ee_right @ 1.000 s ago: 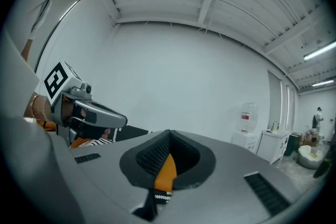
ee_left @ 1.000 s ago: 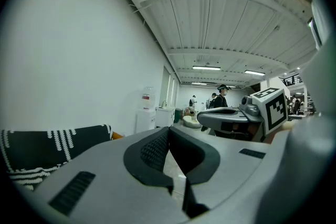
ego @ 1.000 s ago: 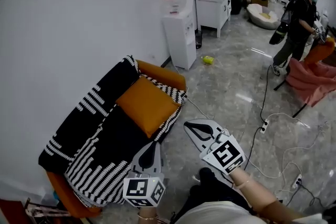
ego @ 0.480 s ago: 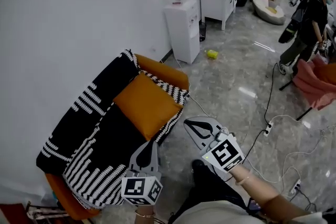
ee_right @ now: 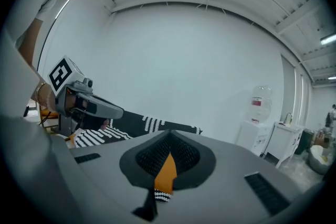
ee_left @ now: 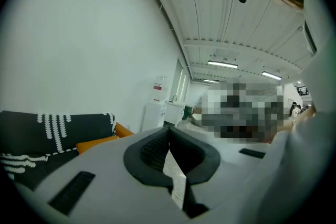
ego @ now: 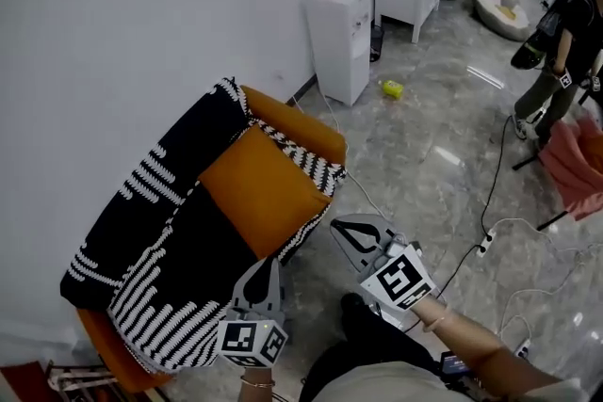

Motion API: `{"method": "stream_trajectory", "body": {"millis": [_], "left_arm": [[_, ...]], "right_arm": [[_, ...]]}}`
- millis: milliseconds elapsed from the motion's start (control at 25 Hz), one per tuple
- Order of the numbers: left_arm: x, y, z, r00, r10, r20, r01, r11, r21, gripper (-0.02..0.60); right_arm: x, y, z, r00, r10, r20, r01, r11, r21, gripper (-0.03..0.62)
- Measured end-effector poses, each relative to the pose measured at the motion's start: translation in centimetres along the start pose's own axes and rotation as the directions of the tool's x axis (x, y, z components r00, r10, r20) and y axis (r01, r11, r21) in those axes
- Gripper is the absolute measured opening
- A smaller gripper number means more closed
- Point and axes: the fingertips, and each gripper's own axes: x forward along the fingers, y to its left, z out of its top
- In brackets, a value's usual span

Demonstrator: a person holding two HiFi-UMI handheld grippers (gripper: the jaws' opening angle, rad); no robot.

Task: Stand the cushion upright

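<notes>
The orange cushion [ego: 256, 191] lies flat on the sofa [ego: 294, 129] seat, its long axis roughly along the seat. The left gripper [ego: 273, 264] and right gripper [ego: 339, 226], both clenched and empty, are near its front edge. The left appears nearer.

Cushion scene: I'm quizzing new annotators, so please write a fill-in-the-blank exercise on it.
1. The cushion on the sofa is ____ in colour.
2. The throw over the sofa is black and ____.
3. The left tongs and right tongs are both ____, holding nothing.
Missing words: orange; white; shut.
</notes>
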Motion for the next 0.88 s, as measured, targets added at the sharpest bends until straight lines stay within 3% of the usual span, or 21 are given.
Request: {"method": "stream_trajectory", "body": {"millis": [320,880], "left_arm": [[5.6,4.7,-2.0,0.998,0.051,-0.038,-0.052,0.998,-0.037,0.018],[11.4,14.2,-6.8,0.992,0.065,-0.104,-0.073,0.995,-0.070,0.020]], "right_arm": [[5.8,-4.4,-3.5,0.998,0.037,-0.042,-0.036,0.999,0.034,0.008],[16.4,-6.8,-10.5,0.987,0.074,-0.146,-0.067,0.996,0.055,0.032]]}}
